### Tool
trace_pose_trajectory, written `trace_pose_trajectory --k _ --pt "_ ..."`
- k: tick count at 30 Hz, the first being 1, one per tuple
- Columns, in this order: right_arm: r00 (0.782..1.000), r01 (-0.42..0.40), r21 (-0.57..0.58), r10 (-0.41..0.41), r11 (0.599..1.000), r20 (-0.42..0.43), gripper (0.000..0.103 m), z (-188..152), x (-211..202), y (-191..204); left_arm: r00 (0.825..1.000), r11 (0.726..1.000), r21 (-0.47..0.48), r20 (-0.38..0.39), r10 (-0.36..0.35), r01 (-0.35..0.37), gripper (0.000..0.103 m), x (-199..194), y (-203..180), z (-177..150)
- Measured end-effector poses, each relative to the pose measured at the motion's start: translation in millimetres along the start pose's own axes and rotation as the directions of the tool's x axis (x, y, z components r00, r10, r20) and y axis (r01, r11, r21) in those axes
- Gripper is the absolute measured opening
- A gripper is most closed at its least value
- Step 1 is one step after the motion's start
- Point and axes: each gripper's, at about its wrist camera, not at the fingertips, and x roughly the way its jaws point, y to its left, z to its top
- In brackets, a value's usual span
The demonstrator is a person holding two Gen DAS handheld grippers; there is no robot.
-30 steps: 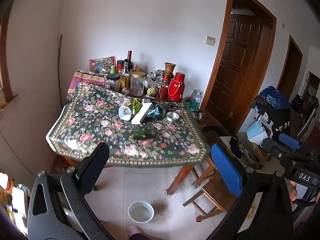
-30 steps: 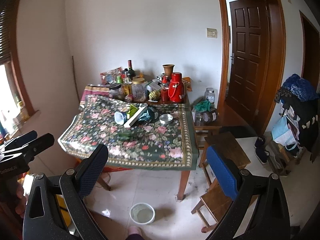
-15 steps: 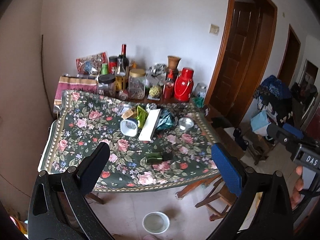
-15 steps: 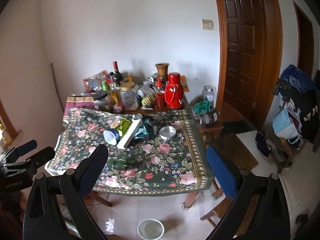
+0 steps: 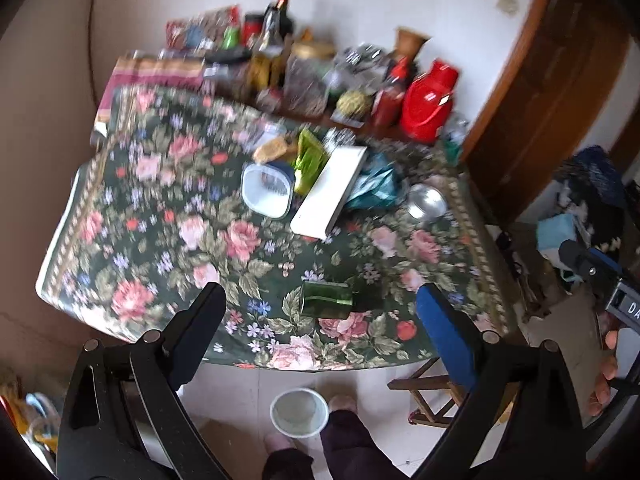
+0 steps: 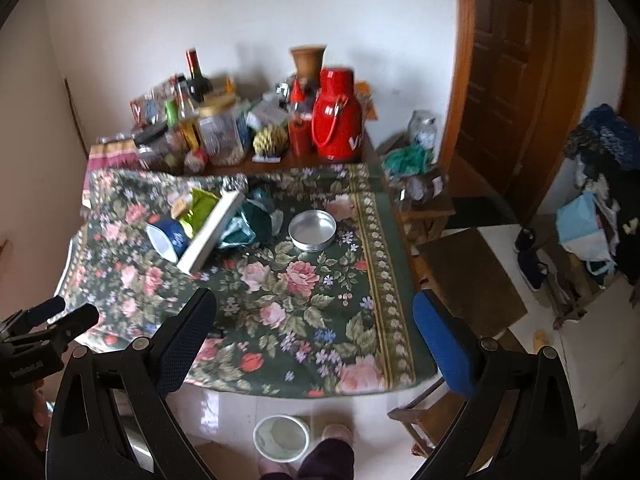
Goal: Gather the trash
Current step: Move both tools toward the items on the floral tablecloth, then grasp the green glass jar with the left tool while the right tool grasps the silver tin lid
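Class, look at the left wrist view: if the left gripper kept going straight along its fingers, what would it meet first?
Probably the dark green packet lying on the floral tablecloth, between the open left gripper fingers; depth is uncertain.

We see a table (image 5: 120,208) with a box (image 5: 330,192) lying mid-table, a tub (image 5: 266,189) just left of it and a tin (image 6: 313,229) to its right. Bottles and jars (image 6: 208,124) crowd the far edge, while a bucket (image 6: 282,438) stands on the floor before the near edge.
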Motion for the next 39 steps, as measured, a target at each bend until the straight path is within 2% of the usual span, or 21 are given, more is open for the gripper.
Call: trace_pose_trajectory --k 4,10,15,17,20,24,26,29,32,39 --pt "0.997 -0.041 -0.036 0.038 0.999 -0.069 0.098 20 44 -15 0.996 0.997 -0.054 -0.071 0.055 -0.059 0.093 43 -5 3" --pt "0.988 -0.072 -0.067 0.062 0.995 -0.143 0.097 47 112 -29 0.980 0.981 -0.165 -0.187 0.072 -0.103 0.089 98 -7 -2" --pt "0.969 -0.102 -0.018 0.095 0.995 -0.227 0.078 61 171 -47 0.966 0.967 -0.195 -0.231 0.116 -0.163 0.089 119 -11 -7" --pt "0.957 -0.114 0.017 0.115 0.993 -0.267 0.065 63 191 -54 0.963 0.966 -0.193 -0.238 0.126 -0.174 0.089 123 -13 -8" --pt "0.941 -0.127 0.029 0.130 0.991 -0.311 0.050 62 215 -55 0.960 0.961 -0.202 -0.246 0.137 -0.189 0.088 129 -15 -10" --pt "0.932 -0.143 0.001 0.135 0.990 -0.336 0.036 61 231 -49 0.954 0.950 -0.235 -0.264 0.141 -0.205 0.084 138 -16 -10" --pt "0.943 -0.127 -0.039 0.109 0.991 -0.313 0.029 61 229 -42 0.952 0.946 -0.247 -0.271 0.141 -0.210 0.080 141 -15 -12" --pt "0.948 -0.124 -0.083 0.093 0.989 -0.305 0.019 61 229 -34 0.952 0.940 -0.272 -0.278 0.129 -0.207 0.077 146 -13 -14" --pt "0.957 -0.098 -0.146 0.052 0.984 -0.286 0.008 60 227 -26 0.948 0.933 -0.301 -0.301 0.102 -0.196 0.066 153 -10 -17" --pt "0.957 -0.124 -0.167 0.074 0.978 -0.281 0.004 58 222 -23 0.950 0.936 -0.292 -0.295 0.107 -0.196 0.065 156 -12 -16"
